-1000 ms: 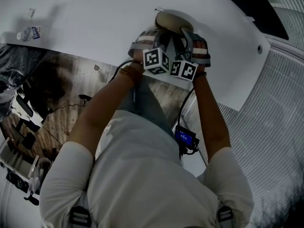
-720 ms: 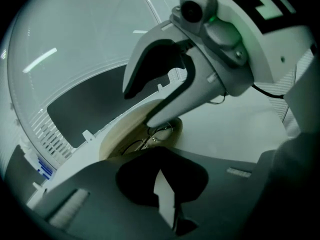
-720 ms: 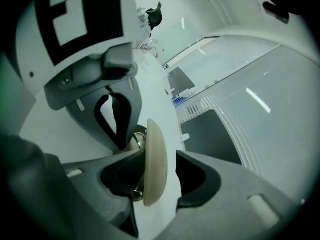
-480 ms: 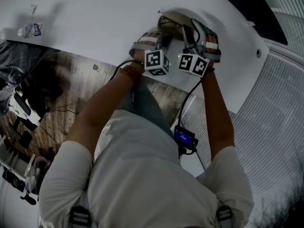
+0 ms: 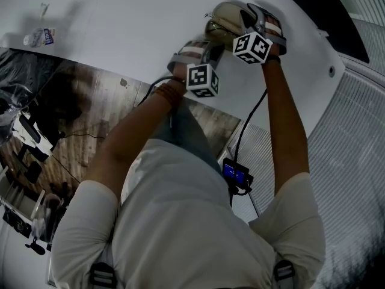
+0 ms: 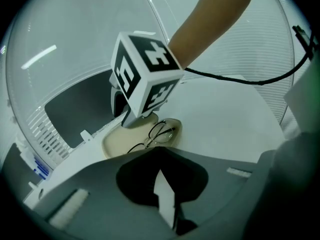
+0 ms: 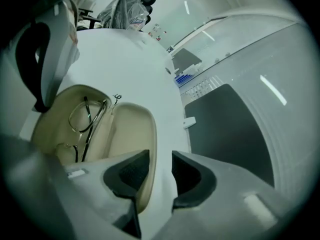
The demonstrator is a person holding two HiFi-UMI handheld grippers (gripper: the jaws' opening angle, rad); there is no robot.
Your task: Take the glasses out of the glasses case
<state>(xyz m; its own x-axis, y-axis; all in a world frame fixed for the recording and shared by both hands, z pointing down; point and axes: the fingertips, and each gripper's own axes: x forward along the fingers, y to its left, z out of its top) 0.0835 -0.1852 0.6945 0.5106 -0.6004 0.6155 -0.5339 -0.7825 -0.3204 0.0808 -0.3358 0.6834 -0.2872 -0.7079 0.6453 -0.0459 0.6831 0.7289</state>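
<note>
The white round-edged table (image 5: pixel 132 23) fills the top of the head view. The task's thing sits near its far edge: the beige oval hard-shell glasses case (image 5: pixel 224 15), lying open with its 2 halves side by side.

Your right gripper (image 7: pixel 160 159) is at the case's right side, and its marker cube rises above the case in the left gripper view. Its 2 jaws are spread with a clear gap, and they have just been closing. Only bare table shows in that gap. The rim of the shallower case half runs in under its left jaw, and the pads press on nothing.

Your left gripper (image 6: pixel 161 164) is at the case's near side, with its tips right at the case's edge. Its 2 dark pads are pressed together, with only a thin pale sliver showing between them. You cannot tell from any view whether that sliver is the case's rim or the table behind it.

The thin black wire-framed glasses (image 7: pixel 87 116) lie folded inside the other case half, the one nearer your left gripper. Neither gripper touches them.

A small crumpled clear wrapper (image 5: pixel 41 39) with a blue label lies well apart, at the table's left edge.
</note>
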